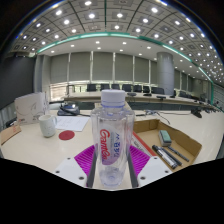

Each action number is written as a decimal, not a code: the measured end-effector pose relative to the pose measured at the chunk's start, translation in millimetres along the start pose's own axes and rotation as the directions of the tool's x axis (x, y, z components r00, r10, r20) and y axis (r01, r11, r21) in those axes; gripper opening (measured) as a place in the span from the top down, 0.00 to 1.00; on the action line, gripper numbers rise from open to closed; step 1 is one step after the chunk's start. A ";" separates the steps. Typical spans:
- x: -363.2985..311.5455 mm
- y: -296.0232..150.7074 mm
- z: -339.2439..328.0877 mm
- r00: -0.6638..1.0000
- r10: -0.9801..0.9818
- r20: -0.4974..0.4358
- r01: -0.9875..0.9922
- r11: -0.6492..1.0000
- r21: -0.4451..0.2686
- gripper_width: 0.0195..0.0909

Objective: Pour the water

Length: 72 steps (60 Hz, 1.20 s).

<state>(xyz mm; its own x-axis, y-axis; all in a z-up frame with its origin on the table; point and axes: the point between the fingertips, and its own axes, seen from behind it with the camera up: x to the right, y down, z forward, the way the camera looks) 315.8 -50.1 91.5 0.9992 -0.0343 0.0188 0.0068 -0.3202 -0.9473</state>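
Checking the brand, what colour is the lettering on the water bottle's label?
Red lettering on a white label, on the bottle held between the gripper fingers; gripper view.

A clear plastic water bottle [113, 135] with a white cap stands upright between the gripper [112, 160] fingers, both magenta pads pressing its sides. Beyond it and leftward, a white cup [47, 126] sits on the table [30, 145].
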 end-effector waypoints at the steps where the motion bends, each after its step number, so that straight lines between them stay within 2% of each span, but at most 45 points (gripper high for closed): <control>1: 0.2 0.3 0.6 1.000 0.000 -0.004 0.000 1.000 -0.002 0.56; 10: -4.2 0.1 0.9 1.000 0.015 0.008 -0.014 0.999 -0.030 0.73; 15: -10.3 -1.8 -0.6 1.000 0.003 0.023 -0.002 0.999 -0.043 0.76; 28: -7.7 -22.3 3.1 0.998 -0.048 -0.031 0.046 0.998 -0.051 0.76; 40: -20.7 -78.8 17.5 0.975 -0.190 -0.116 0.187 0.982 -0.034 0.76; 45: -36.6 -111.9 27.8 0.939 -0.304 -0.159 0.303 0.953 -0.029 0.77; 52: -61.0 -160.6 46.5 0.839 -0.493 -0.231 0.495 0.868 -0.053 0.77; 60: -97.2 -198.1 73.4 0.659 -0.695 -0.288 0.696 0.708 -0.117 0.77; 67: -126.7 -212.8 100.9 0.383 -0.869 -0.314 0.868 0.455 -0.200 0.76; 72: -150.2 -213.9 119.5 0.183 -0.937 -0.298 0.938 0.257 -0.233 0.77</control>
<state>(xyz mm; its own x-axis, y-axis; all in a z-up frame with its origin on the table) 168.9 136.6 253.1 0.1645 0.0118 0.9863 0.9300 -0.3350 -0.1511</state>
